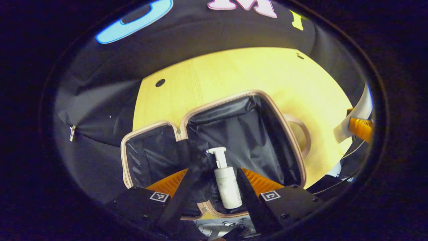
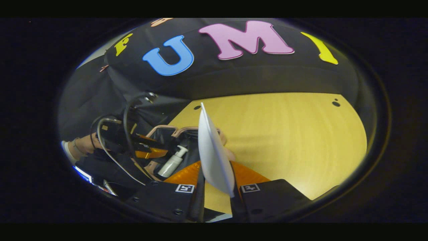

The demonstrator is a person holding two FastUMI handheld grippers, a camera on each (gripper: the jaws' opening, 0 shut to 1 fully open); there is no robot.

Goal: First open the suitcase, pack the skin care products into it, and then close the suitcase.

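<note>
A wooden table [image 1: 234, 73] fills the frame's upper middle under the open suitcase [image 1: 240, 130], black-lined with pinkish trim. The left gripper [image 1: 214, 185] is spread around a white pump bottle [image 1: 227, 187]. The right gripper [image 2: 215, 180] clamps a flat white sachet [image 2: 212, 150] at lower centre.

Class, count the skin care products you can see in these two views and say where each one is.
2. A white pump bottle lies in the open suitcase between the left tool's fingers; a flat white packet is held by the right tool. Others may be hidden.

R tool [image 2: 215, 182] clamping white pouch [image 2: 214, 157], open suitcase [image 2: 167, 132] left
</note>
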